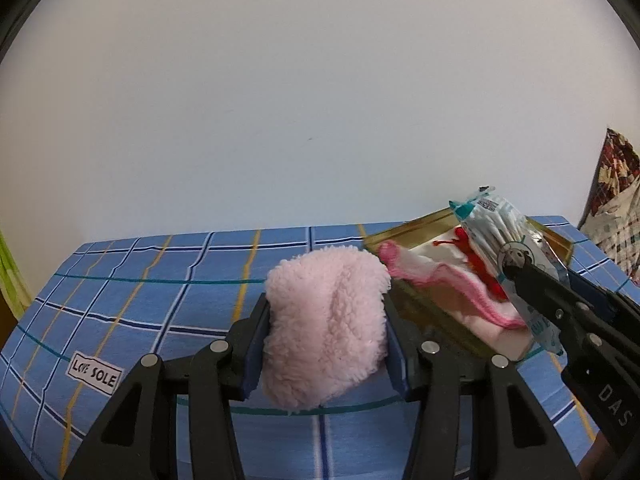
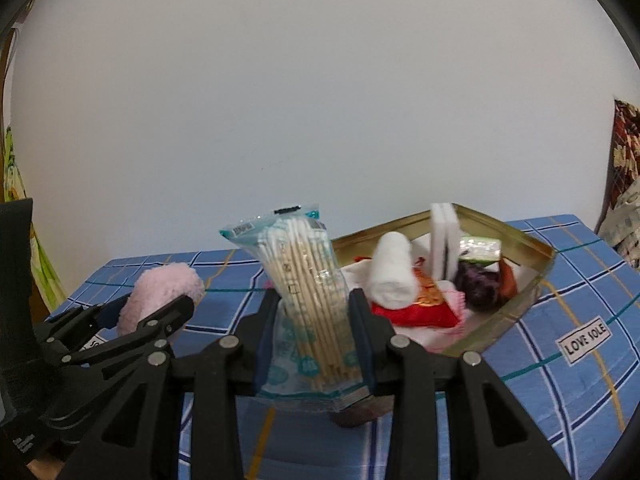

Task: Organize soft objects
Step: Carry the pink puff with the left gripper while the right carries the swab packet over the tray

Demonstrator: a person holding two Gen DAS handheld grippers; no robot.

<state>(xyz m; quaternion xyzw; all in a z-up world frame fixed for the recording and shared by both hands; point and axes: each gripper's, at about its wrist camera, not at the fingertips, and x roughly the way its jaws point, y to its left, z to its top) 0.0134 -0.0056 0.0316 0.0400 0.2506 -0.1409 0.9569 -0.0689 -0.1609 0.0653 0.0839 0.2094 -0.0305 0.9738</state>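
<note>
Now my left gripper (image 1: 326, 320) clamps the fluffy pink fleece pad (image 1: 326, 320); the shallow gold metal tin (image 1: 404, 236) lies just right. My right gripper (image 2: 314, 320), nearer it, clamps the upright clear cotton-swab packet (image 2: 308, 292).

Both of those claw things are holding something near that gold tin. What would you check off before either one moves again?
1. Left gripper has the pink fluffy cloth squeezed between both jaws: ok.
2. Right gripper has the cotton swab pack clamped upright: ok.
3. The two grippers are apart, not touching: ok.
4. Free room in the tin, which already holds a white roll, a red pouch and more: not ok, crowded.
5. Swab pack is over the tin opening: cannot tell.
6. Tin sits flat on the checked cloth: ok.
</note>
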